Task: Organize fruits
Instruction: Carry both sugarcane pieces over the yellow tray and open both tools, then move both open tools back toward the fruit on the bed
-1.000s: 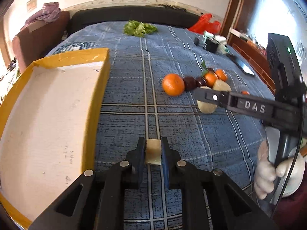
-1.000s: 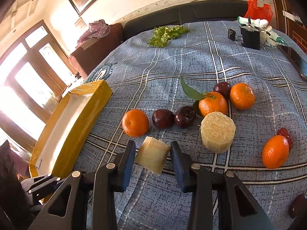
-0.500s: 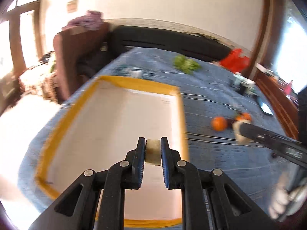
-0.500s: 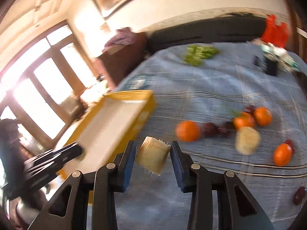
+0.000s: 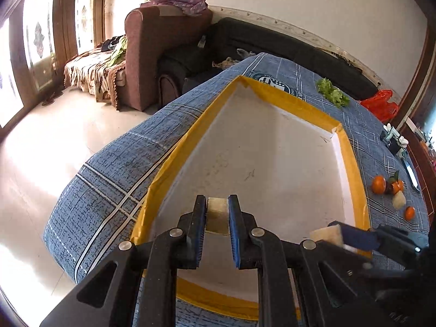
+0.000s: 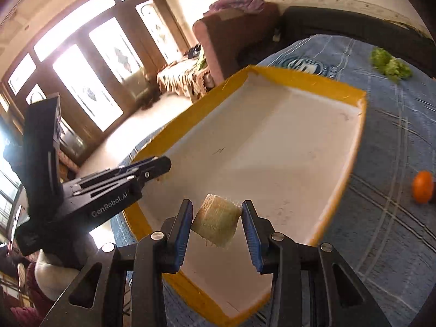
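My left gripper (image 5: 217, 215) is shut on a pale sugarcane piece (image 5: 217, 214) and holds it over the near part of the yellow-rimmed white tray (image 5: 351, 163). My right gripper (image 6: 217, 219) is shut on a larger pale sugarcane chunk (image 6: 217, 223) above the tray's near end (image 6: 351, 147). The right gripper's tip with its chunk (image 5: 327, 235) shows at the lower right of the left wrist view. The left gripper's body (image 6: 103, 190) shows at the left of the right wrist view. Oranges, dark plums and another pale chunk (image 5: 392, 190) lie on the blue cloth to the tray's right.
The tray lies on a bed with a blue checked cover (image 5: 114, 169). Green lettuce (image 5: 332, 94) and a red bag (image 5: 380, 105) sit at the far end. One orange (image 6: 422, 186) lies right of the tray. The bed's left edge drops to a tiled floor (image 5: 41, 150).
Both grippers have swung left from the fruit pile to above the tray, each still holding its sugarcane piece. The fruits now lie far to the right.
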Available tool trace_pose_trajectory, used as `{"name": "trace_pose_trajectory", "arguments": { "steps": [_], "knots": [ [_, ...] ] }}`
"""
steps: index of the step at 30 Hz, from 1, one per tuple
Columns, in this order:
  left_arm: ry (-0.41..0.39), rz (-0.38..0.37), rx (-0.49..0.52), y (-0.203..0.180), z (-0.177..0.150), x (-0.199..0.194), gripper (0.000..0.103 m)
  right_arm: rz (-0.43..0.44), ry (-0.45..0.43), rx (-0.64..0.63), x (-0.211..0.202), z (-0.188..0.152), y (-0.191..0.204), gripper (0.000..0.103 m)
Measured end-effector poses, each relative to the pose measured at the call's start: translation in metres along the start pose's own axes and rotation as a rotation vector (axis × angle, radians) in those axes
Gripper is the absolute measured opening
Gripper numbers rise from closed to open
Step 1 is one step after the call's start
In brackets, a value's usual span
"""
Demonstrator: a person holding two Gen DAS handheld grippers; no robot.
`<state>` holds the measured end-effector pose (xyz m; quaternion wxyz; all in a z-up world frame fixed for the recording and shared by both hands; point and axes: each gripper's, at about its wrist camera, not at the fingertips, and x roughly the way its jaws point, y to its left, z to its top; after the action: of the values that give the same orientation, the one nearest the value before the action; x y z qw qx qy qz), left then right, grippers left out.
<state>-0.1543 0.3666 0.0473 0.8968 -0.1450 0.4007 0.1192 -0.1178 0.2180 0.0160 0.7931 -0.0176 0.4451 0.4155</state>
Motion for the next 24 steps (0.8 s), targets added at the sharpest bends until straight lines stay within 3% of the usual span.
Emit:
{"name": "trace_pose_trajectory", "arguments": {
  "steps": [4, 7, 8, 13, 17, 24],
  "knots": [
    [0.008, -0.011, -0.020, 0.006, -0.001, 0.002, 0.020, -0.015, 0.036, -0.033, 0.017, -0.002, 0.010, 0.042],
    [-0.011, -0.036, -0.031, 0.007, 0.000, -0.006, 0.044, -0.036, 0.045, -0.062, 0.021, -0.003, 0.017, 0.042],
    [-0.021, -0.036, -0.031, 0.007, 0.000, -0.009, 0.048, -0.036, 0.045, -0.066, 0.022, -0.003, 0.019, 0.044],
    [-0.065, -0.048, -0.048, 0.008, 0.003, -0.034, 0.049, -0.017, 0.000, -0.053, 0.010, -0.001, 0.018, 0.064],
    [-0.101, -0.061, -0.065, 0.004, 0.005, -0.066, 0.049, 0.005, -0.040, -0.046, -0.008, 0.003, 0.015, 0.065],
    [-0.261, -0.077, -0.045, -0.011, 0.008, -0.154, 0.056, 0.023, -0.167, -0.024, -0.076, 0.020, 0.007, 0.064]
  ]
}}
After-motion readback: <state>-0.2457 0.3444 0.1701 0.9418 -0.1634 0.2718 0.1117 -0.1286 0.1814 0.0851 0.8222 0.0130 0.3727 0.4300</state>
